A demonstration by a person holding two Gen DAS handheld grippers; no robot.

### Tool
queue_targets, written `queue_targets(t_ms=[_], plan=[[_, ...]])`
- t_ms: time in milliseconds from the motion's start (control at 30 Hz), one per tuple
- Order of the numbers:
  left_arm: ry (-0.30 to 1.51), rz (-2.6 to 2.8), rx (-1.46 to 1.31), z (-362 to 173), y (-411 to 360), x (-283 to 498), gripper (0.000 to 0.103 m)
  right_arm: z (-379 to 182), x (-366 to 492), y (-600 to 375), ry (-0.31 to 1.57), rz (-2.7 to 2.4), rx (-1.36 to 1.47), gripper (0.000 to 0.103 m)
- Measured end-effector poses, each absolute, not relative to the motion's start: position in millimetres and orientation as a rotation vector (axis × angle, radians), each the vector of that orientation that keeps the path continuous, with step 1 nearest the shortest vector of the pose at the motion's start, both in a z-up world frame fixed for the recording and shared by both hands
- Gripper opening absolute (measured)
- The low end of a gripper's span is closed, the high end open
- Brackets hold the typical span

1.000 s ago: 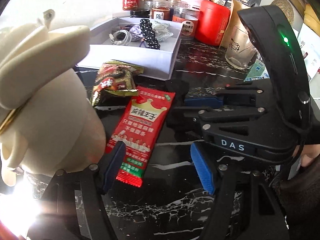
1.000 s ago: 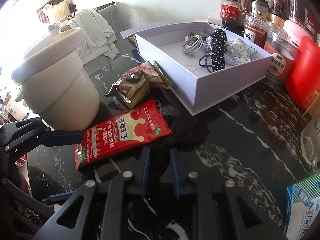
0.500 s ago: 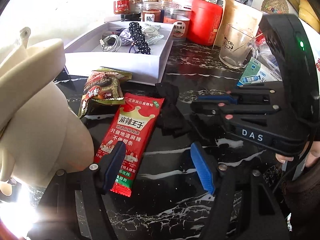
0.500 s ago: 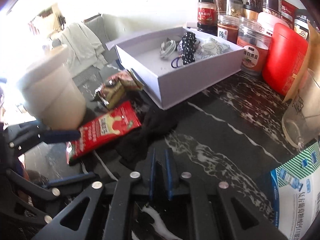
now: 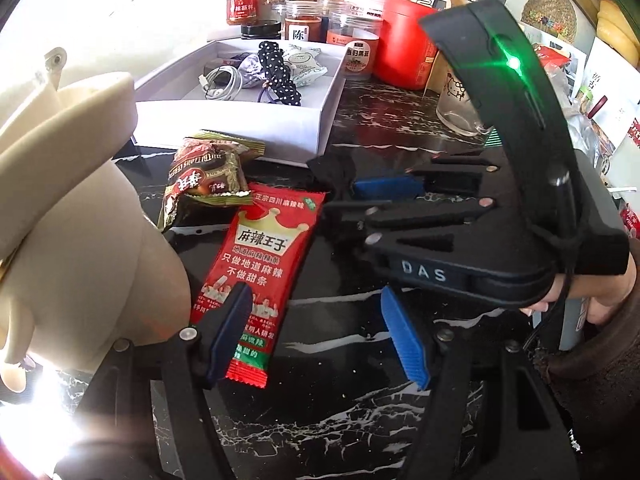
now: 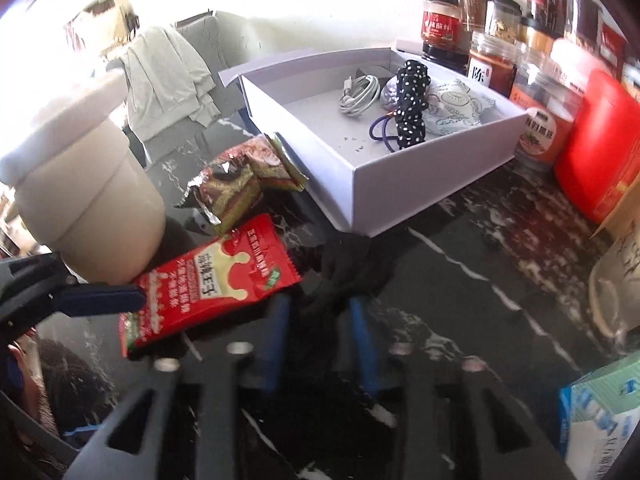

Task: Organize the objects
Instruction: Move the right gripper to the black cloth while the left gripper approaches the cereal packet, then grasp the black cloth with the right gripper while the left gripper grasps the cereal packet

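Reaching with our right gripper [image 6: 320,336], jaws slightly parted astride a soft black cloth scrap [image 6: 348,276] on the dark marble table [image 6: 480,300] before the white cardboard box [image 6: 432,168]; it looks light and floppy, so pinch its bunched middle. Our left gripper [image 5: 320,336] hovers half-open, empty, over a red snack packet [image 5: 260,264]

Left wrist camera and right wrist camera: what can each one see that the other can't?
Only the left wrist view shows the green light on the right claw's handle and the yellow fruit. Only the right wrist view shows the pale cloth draped behind and the blue-and-white carton. Both show the red snack packet, the white box and the black cloth.
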State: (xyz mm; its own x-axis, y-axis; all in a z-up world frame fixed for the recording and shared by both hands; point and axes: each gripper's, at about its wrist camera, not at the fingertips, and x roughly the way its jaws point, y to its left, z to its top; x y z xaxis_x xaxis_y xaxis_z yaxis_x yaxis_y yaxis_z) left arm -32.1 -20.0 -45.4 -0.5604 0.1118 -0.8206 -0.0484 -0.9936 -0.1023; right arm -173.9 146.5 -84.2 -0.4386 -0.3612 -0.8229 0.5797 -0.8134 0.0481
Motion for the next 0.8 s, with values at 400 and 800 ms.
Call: queue_targets(t_ms=[400, 800], plan=[[-0.109, 2.698, -1.398, -43.0, -11.5, -46.5, 0.067, -83.2, -158.0, 191.9, 0.332, -2.287, 1.280, 0.020], [-0.122, 2.660, -1.411, -39.1, -13.5, -27.7, 0.067, -51.6, -167.6, 167.6, 0.217, -2.179, 1.088, 0.044]])
